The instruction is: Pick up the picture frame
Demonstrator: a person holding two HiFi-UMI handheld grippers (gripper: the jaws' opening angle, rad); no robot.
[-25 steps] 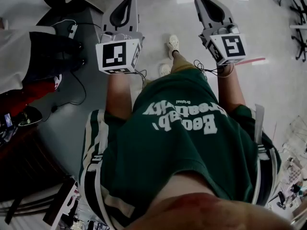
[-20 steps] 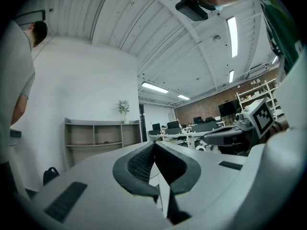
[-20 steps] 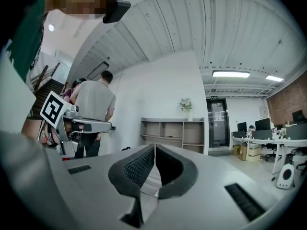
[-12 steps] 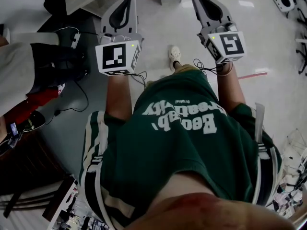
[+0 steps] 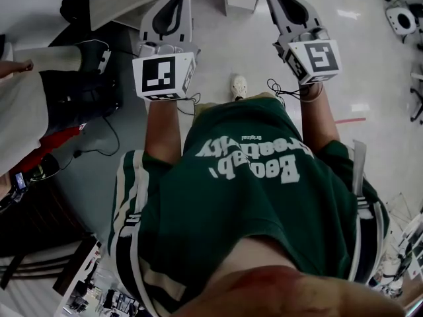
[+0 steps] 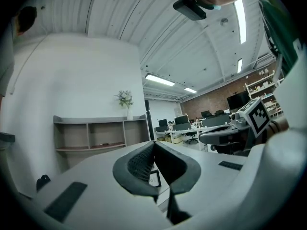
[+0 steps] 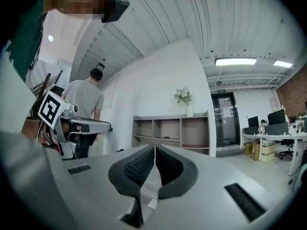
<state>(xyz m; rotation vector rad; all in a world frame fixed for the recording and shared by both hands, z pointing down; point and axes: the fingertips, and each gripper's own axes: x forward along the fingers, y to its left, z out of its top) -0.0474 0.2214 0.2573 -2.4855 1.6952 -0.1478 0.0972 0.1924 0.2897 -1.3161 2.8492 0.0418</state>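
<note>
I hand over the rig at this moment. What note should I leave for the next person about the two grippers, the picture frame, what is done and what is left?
Left gripper: jaws shut, nothing between them.
Right gripper: jaws shut, nothing between them.
Things: an open shelf unit stands ahead, with a vase of flowers on top. A small dark-edged rectangle seen past the left jaws may be the picture frame, but it is too small to be sure.
Done: nothing is picked up yet.
Left: find and reach the frame, open a gripper, close on the frame, lift it.
</note>
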